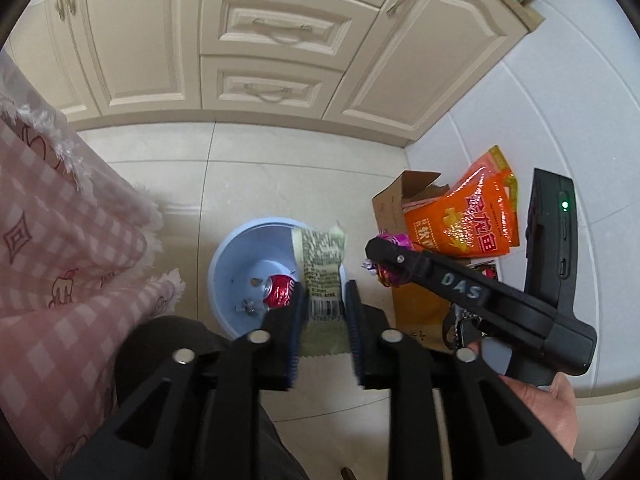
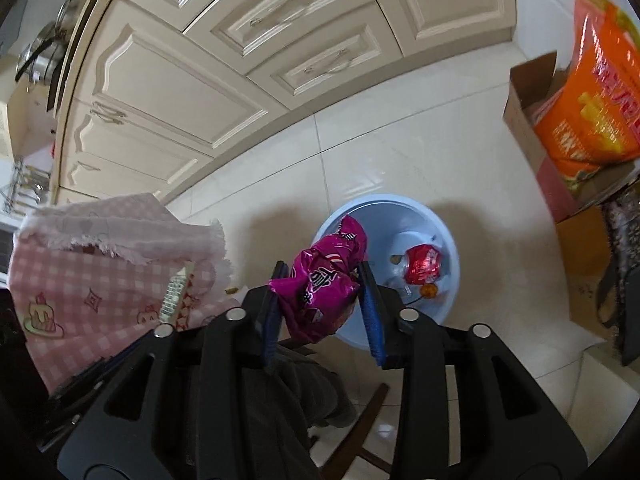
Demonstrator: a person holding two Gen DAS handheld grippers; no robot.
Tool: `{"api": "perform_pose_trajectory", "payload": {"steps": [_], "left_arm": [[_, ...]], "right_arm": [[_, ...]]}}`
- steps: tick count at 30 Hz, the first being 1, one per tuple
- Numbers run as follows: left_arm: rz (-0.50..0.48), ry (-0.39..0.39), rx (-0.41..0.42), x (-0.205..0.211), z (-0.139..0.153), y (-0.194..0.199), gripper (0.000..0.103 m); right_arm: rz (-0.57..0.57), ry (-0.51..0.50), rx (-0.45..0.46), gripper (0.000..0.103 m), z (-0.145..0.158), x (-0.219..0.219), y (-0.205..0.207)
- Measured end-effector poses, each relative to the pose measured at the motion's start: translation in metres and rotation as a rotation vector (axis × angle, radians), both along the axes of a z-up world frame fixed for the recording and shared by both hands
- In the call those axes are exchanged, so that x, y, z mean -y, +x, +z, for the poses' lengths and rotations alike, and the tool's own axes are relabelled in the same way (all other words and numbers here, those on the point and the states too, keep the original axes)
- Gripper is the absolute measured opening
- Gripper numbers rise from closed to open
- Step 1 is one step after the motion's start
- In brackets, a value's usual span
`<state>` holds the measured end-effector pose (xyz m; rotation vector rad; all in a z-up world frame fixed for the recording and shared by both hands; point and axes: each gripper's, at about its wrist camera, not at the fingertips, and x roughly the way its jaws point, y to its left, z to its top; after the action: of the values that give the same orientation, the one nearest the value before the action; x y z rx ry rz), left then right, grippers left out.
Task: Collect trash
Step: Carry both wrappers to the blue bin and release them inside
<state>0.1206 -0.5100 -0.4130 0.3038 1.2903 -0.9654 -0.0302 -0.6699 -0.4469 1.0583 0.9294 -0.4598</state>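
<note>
A light blue bin (image 1: pixel 224 264) stands on the tiled floor with a crushed red can (image 1: pixel 280 290) and some scraps in it. My left gripper (image 1: pixel 324 316) hangs over the bin's near rim. A pale green wrapper (image 1: pixel 320 264) with a barcode lies flat between its parted blue pads, which do not press on it. My right gripper (image 2: pixel 320 300) is above the bin (image 2: pixel 444 228), its jaws wide apart. A crumpled magenta wrapper (image 2: pixel 320 284) sits loose between them and leans on the left pad. The left wrist view shows that gripper (image 1: pixel 376 250) side-on.
Cream cabinets with drawers (image 1: pixel 280 36) line the far side. A pink checked cloth (image 1: pixel 60 220) hangs at the left. A cardboard box (image 1: pixel 394 204) holding an orange bag (image 1: pixel 464 216) stands right of the bin. A person's hand (image 1: pixel 548 404) and dark-clothed leg (image 2: pixel 280 400) are near.
</note>
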Motion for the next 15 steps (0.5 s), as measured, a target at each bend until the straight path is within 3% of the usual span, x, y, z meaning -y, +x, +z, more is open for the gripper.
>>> {"api": "perform_pose_trajectory", "payload": {"steps": [1,2,5,7,10,15], "left_arm": [[0.016,0.004,-0.002,-0.002,0.002,0.001,0.043],[0.038,0.002,0.003,-0.005,0.003,0.003,0.057],[0.063,0.013,0.035,-0.009,0.01,0.003,0.081],[0.075,0.011,0.072,-0.013,0.019,0.002,0.084],[0.089,-0.003,0.116,-0.021,0.032,0.0,0.096],[0.074,-0.024,0.171,-0.026,0.054,-0.009,0.098]], "right_arm": [[-0.016,-0.019,-0.009,0.082,0.0,0.001,-0.002],[-0.023,-0.03,-0.009,0.093,0.001,0.002,-0.003],[-0.045,-0.036,-0.012,0.097,0.003,0.005,-0.009],[-0.054,-0.051,-0.015,0.097,0.007,0.005,-0.014],[-0.065,-0.064,-0.005,0.097,0.015,0.004,-0.019],[-0.079,-0.093,0.007,0.097,0.033,0.002,-0.025]]}}
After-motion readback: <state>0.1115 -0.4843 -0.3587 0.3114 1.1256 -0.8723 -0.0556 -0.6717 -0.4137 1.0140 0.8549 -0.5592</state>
